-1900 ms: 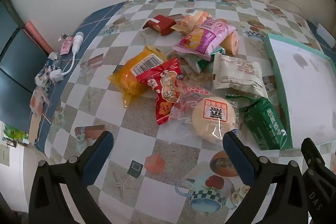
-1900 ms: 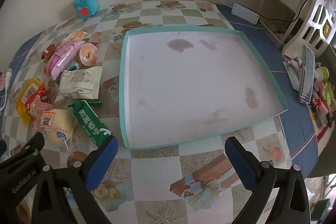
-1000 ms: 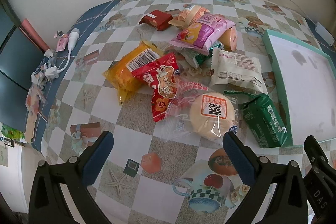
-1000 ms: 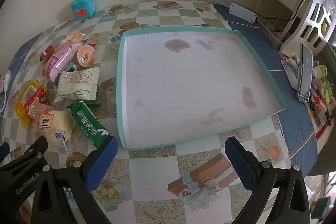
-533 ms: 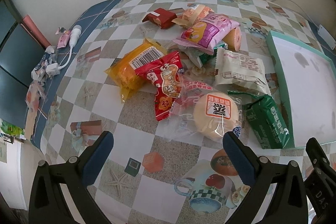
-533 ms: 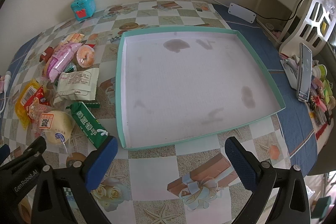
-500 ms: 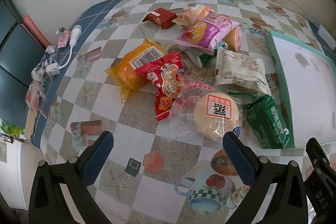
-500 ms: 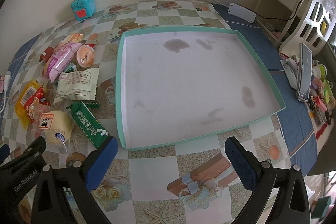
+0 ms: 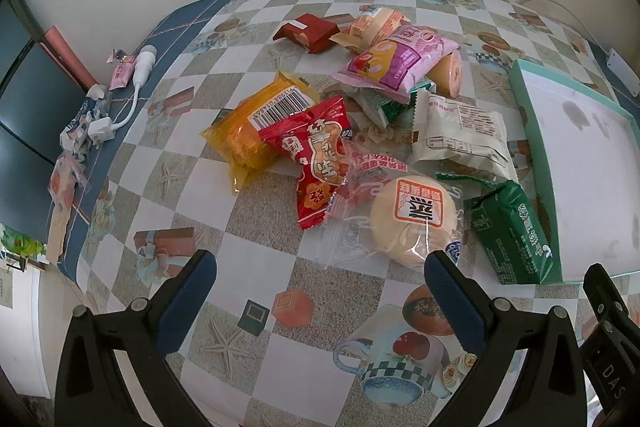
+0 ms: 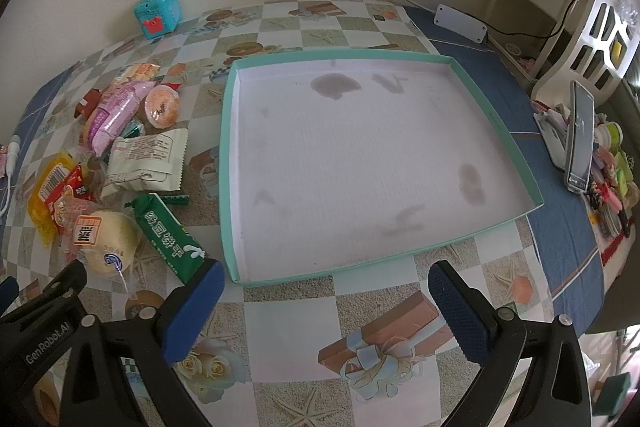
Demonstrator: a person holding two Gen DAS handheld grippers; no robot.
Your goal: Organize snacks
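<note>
Evidently nothing is sorted yet: the shallow teal-rimmed cardboard tray (image 10: 226, 163) lies empty on the table, the snack packets heaped just beside it. Both the left gripper (image 9: 320, 277) and right gripper (image 10: 322, 285) hover with jaws wide, holding nothing. Nearest the left gripper is the round bun in clear wrap (image 9: 414, 221), a likely first pick.

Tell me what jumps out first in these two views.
The jumbled pile of snack packets on the checkered tablecloth, straight ahead of the left tool; a round bun in clear wrap lies nearest it. Right beside the pile sits a big teal-rimmed tray, white inside, stained and holding no snacks, ahead of the right tool. Both tools are open and hold nothing.
</note>
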